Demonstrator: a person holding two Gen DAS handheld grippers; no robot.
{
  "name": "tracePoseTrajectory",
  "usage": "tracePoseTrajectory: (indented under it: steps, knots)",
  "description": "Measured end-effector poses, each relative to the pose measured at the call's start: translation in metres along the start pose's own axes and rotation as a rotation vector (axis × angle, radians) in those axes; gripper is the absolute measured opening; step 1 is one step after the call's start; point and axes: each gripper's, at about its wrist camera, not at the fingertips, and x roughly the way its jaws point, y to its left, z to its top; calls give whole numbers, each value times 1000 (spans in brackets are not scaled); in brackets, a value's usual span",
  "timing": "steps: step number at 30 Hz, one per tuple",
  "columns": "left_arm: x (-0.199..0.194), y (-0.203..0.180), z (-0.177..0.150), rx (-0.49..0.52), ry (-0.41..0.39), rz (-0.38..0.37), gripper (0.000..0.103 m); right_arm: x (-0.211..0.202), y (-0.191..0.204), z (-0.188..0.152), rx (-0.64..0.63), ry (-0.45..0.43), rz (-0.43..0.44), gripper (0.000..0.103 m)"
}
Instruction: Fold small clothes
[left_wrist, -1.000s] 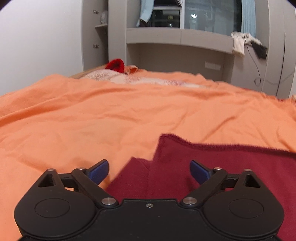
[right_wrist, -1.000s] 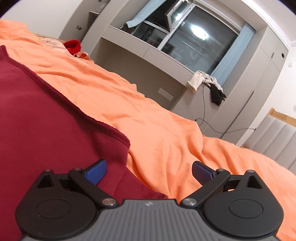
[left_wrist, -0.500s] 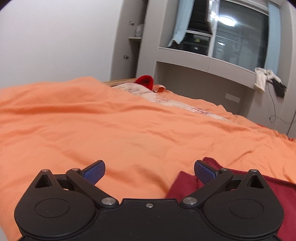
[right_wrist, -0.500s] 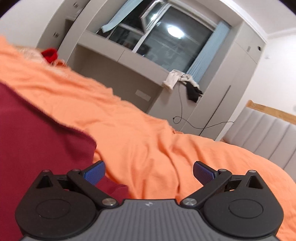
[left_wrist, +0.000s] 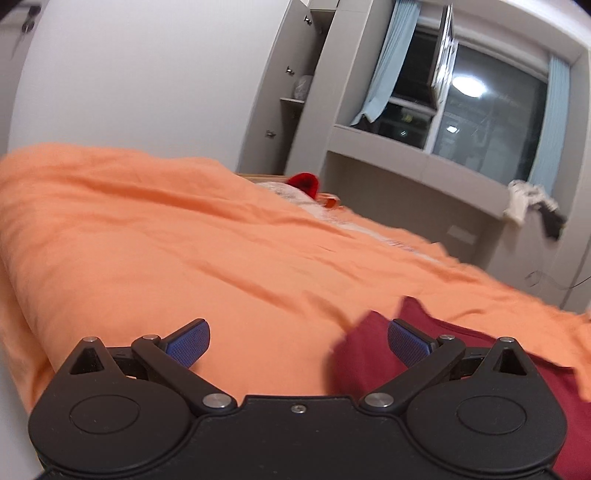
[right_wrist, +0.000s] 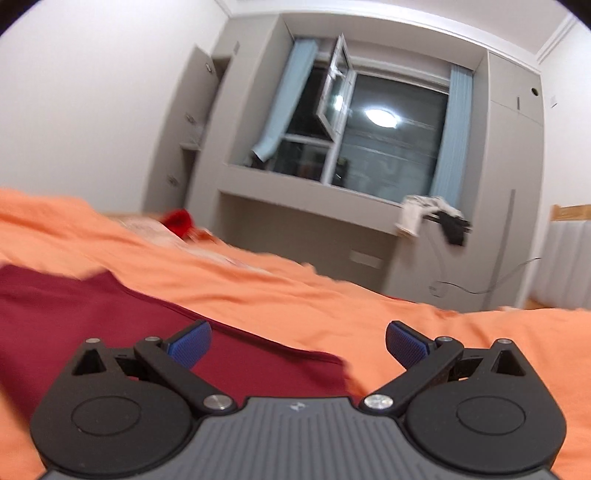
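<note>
Maroon garment (left_wrist: 369, 354) lies beneath spread left tongs (left_wrist: 298, 341) and spread right tongs (right_wrist: 298, 341), unpinched.

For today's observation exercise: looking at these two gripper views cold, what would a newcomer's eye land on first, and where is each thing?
The bright orange bedcover fills the middle of both views. On it lies a dark red garment, low left in the right wrist view and low right in the left wrist view. Behind the bed, a dark window reflects a ceiling lamp, and the left gripper and right gripper stand open, holding nothing.
</note>
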Motion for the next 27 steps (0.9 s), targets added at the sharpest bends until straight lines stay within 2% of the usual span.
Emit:
tracePoseTrajectory:
  steps: [2,7,13,18,27]
  knots:
    - [-8,0,-10,-38,22,-29,102,-7,10,-1,11,-5,46,103]
    - [-20,-4,-34,-88,85,-88,102,-14,25,-8,2,18,71,103]
    - [-28,-22,-55,-31,120,-156,102,-11,35,-23,1,72,85,103]
    - [-29,-33,-63,21,126,-210,102,-9,44,-32,-16,70,104,103]
    - [-18,-38,-62,25,144,-206,102,0,63,-49,-56,97,71,103]
